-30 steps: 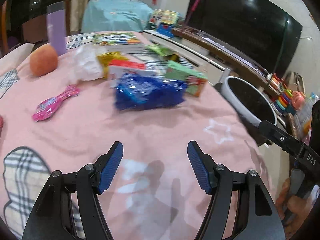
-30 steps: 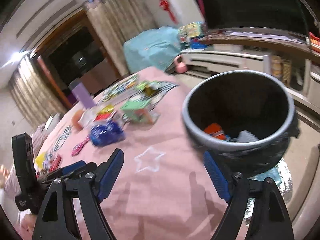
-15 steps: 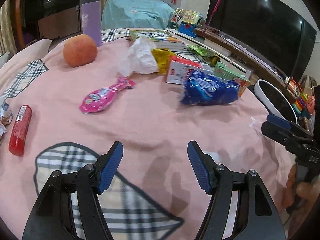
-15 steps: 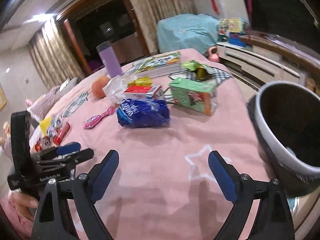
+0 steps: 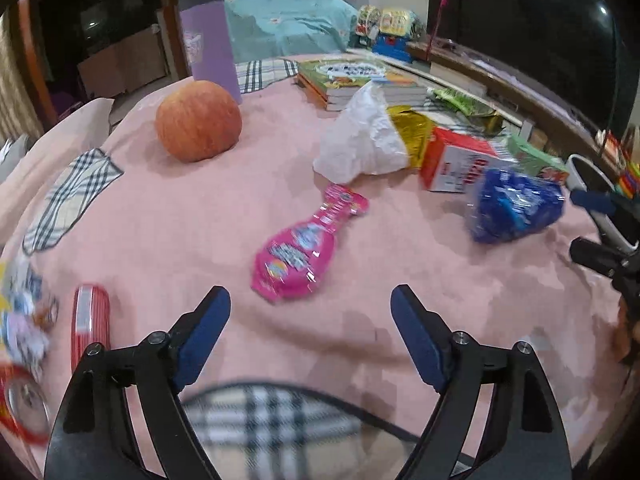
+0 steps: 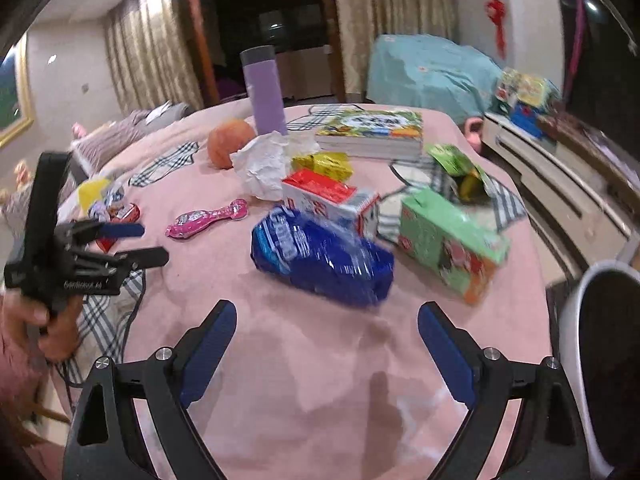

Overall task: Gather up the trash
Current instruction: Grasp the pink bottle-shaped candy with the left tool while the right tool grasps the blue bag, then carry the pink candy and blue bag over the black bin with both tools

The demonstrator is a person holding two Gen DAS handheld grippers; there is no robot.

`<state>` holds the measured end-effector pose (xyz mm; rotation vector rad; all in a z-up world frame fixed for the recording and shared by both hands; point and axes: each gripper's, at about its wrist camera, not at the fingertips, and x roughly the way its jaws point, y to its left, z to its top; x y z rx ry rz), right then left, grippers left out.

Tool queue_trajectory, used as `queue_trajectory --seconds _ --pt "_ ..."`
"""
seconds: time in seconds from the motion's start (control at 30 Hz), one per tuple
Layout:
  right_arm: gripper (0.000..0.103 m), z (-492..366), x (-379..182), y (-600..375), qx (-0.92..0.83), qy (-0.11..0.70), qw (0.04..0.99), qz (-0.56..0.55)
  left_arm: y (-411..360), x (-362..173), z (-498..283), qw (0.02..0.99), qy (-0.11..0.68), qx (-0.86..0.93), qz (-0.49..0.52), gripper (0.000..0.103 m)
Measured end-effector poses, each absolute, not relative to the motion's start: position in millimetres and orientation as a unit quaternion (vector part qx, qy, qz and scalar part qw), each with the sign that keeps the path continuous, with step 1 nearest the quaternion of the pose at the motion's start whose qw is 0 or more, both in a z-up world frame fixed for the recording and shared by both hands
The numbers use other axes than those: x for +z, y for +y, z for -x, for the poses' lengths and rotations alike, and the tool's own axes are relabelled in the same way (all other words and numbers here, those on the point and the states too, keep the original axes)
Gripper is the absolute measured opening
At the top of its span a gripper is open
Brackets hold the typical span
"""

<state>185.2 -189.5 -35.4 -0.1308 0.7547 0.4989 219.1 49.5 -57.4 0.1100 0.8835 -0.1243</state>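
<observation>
Facing the pink wrapper, the left gripper hangs with its blue pads spread wide and nothing between them; the wrapper lies just ahead of the tips, slightly toward the left pad, flat on the pink cloth. Its long axis runs away from the tongs and leans to the right, broad end nearest, narrow neck pointing off toward the crumpled white paper. To my eye the left tongs are the nearer pair for it, since in the right wrist view the same pink wrapper sits well off to the left and farther out. The right gripper is likewise released and empty, and straight ahead of it lies the blue packet, long axis crossing the gap from near-left to right, so its narrow side does not face the pads squarely. The wrapper looks glossy, thin and flat, bowling-pin shaped with printed colours, so pinching it off soft cloth will likely need the pads low. The blue packet looks crinkled, shiny and puffed, an easier bite. The white-rimmed bin stands at the right gripper's far right, beyond the cloth's edge. A red tube lies just left of the left pad.
</observation>
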Motion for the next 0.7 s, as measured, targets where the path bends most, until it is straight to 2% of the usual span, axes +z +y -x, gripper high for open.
queue_trajectory --seconds 0.3,0.33,0.37,0.4,0.43,0.47,0.53,0.57,0.7 --pt "0.093 -224.4 -45.1 -172.5 0.252 0.390 0.882 0.084 49.1 -69.3 -248.4 0.890 0.445 -0.076 -0.060 0.084" --pt "0.092 -228.5 -48.1 -172.7 0.254 0.398 0.878 0.076 46.7 -71.6 -248.7 0.889 0.446 -0.079 -0.063 0.080" --pt "0.091 -230.6 -50.3 -173.7 0.254 0.403 0.876 0.069 45.6 -73.4 -249.3 0.888 0.447 -0.082 -0.067 0.064" --pt "0.091 -231.4 -51.8 -174.6 0.253 0.407 0.875 0.065 44.2 -74.6 -249.5 0.887 0.449 -0.086 -0.069 0.058" --pt "0.084 -231.8 -53.9 -175.2 0.250 0.411 0.874 0.064 43.1 -73.2 -248.1 0.888 0.446 -0.091 -0.066 0.052" --pt "0.068 -231.7 -55.9 -176.0 0.248 0.416 0.873 0.064 42.5 -72.3 -247.0 0.889 0.444 -0.092 -0.065 0.048" --pt "0.050 -230.3 -58.9 -179.7 0.242 0.427 0.869 0.056 40.9 -70.8 -244.7 0.889 0.444 -0.093 -0.064 0.048" --pt "0.045 -228.4 -58.9 -181.5 0.240 0.428 0.870 0.052 40.1 -70.1 -241.9 0.889 0.443 -0.096 -0.060 0.048" --pt "0.038 -212.8 -52.0 -192.1 0.237 0.420 0.876 0.025 31.3 -66.4 -227.4 0.890 0.439 -0.109 -0.053 0.047"
